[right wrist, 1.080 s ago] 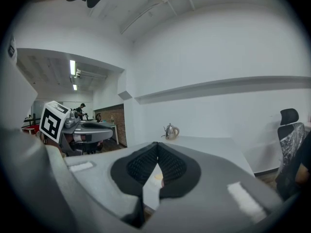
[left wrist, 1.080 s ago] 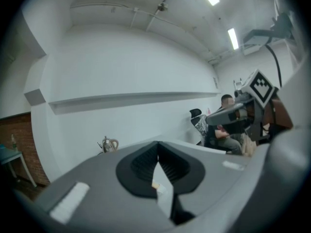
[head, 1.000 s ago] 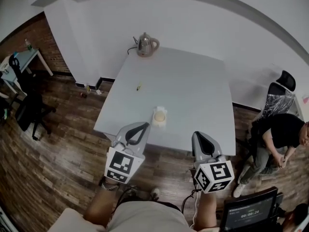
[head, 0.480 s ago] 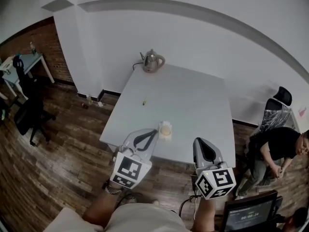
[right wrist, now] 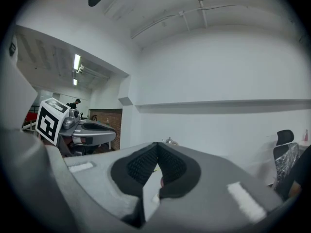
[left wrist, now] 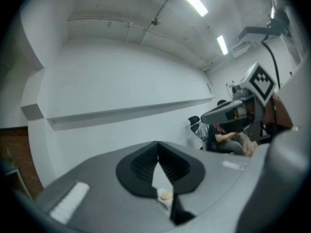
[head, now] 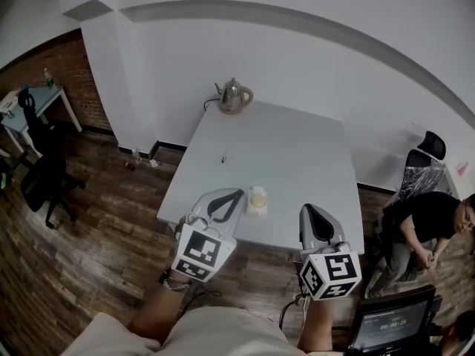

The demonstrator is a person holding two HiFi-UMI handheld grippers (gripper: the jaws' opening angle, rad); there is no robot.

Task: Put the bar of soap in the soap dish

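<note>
Left gripper (left wrist: 158,149): jaws closed, ribbed black pads meeting at the tip, nothing between them; held out level.
Right gripper (right wrist: 157,148): jaws likewise together and empty, alongside the left gripper (head: 237,196) and apart from it.
Bar of soap (head: 257,196): a pale cream bar lying in the soap dish (head: 256,208). It is just ahead of the left gripper's tip and a little to its right. In the left gripper view the soap (left wrist: 165,195) shows below the closed tips.
Soap dish: white, at the near edge of the table (head: 297,154), forward and left of the right gripper (head: 310,212).
Kettle (head: 234,95): metal, at the far end of the table, well beyond both tips.
Small thin object (head: 223,156): between dish and kettle; possibly a pen.
Markers: black-and-white square patterns on each gripper's cube.
Screen (head: 390,325): behind and right of the right gripper; light digits, too small to read.
Person (head: 419,221): seated off to the right of the right gripper.
</note>
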